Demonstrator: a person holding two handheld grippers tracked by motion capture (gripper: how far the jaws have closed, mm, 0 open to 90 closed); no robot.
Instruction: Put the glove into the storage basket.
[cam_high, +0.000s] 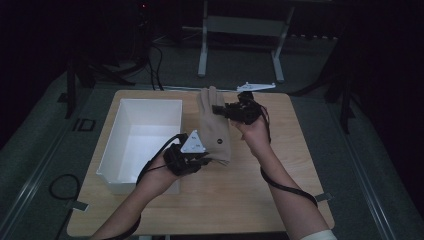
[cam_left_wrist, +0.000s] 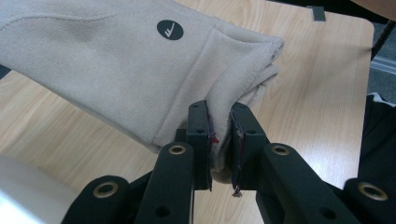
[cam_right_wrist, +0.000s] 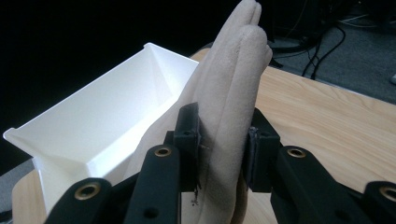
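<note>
One small round black logo patch with a pale tick-like mark, near the cuff of the beige fleece glove; no readable lettering on it. "ID" painted on the floor left of the wooden table.

One glove: soft, napped, sand-coloured, seam lines across the back, cuff folded into layers, fingers stacked flat together. Stretched between the two grippers just to the right of the white plastic bin, above the tabletop, fingertips toward the far edge, cuff toward the near side.

Left gripper nipped tight on the cuff edge, fabric squeezed between both pads, close by the bin's right wall. Right gripper clamped across the finger end, thick fleece bulging between the pads, farther from the bin and nearer the table's far edge.

Counted: one glove, one bin, open-topped with nothing inside, one table, two grippers, each with a grey three-cornered plate and a trailing black cable.
</note>
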